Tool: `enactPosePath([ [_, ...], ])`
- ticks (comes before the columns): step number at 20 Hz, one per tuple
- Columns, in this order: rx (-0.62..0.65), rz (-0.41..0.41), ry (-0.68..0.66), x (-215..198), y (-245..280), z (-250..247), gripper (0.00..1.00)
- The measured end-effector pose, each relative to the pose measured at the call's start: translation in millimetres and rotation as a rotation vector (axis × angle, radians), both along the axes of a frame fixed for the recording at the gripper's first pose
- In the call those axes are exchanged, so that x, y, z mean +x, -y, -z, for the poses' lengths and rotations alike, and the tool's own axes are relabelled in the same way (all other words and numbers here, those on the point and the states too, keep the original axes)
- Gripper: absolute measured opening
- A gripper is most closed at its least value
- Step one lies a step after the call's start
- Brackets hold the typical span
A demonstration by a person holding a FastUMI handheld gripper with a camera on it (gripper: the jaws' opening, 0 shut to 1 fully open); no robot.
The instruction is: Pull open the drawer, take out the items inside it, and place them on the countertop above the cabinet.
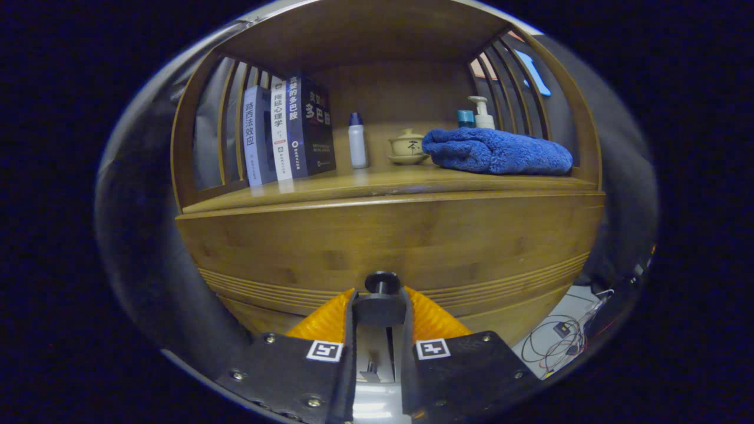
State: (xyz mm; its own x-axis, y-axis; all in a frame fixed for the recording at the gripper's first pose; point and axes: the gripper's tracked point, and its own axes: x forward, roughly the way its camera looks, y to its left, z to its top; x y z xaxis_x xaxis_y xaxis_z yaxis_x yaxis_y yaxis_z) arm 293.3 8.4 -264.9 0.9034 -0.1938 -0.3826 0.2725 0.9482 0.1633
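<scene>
A wooden cabinet (pixel 389 235) fills the booth, its drawer front (pixel 330 247) closed flush beneath the countertop (pixel 377 184). The gripper (pixel 380 297) has its fingers drawn narrow around the drawer's dark knob (pixel 382 282) at 12 o'clock just ahead, though whether both press on it cannot be told. Beyond, on the countertop, books (pixel 288 132) stand at 11 o'clock, a small bottle (pixel 357 141) and lidded teacup (pixel 407 146) at 12, a folded blue towel (pixel 498 152) and a pump bottle (pixel 482 113) at 1, with cables (pixel 559 341) on the floor at 4.
</scene>
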Motion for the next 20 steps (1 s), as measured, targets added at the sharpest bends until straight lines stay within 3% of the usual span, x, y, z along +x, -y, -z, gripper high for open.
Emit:
enactPosePath([
  [10,0.007,0.027,-0.04,-49,-10,-3,0.31],
  [20,-0.018,-0.017,-0.082,-128,-24,-10,0.31],
])
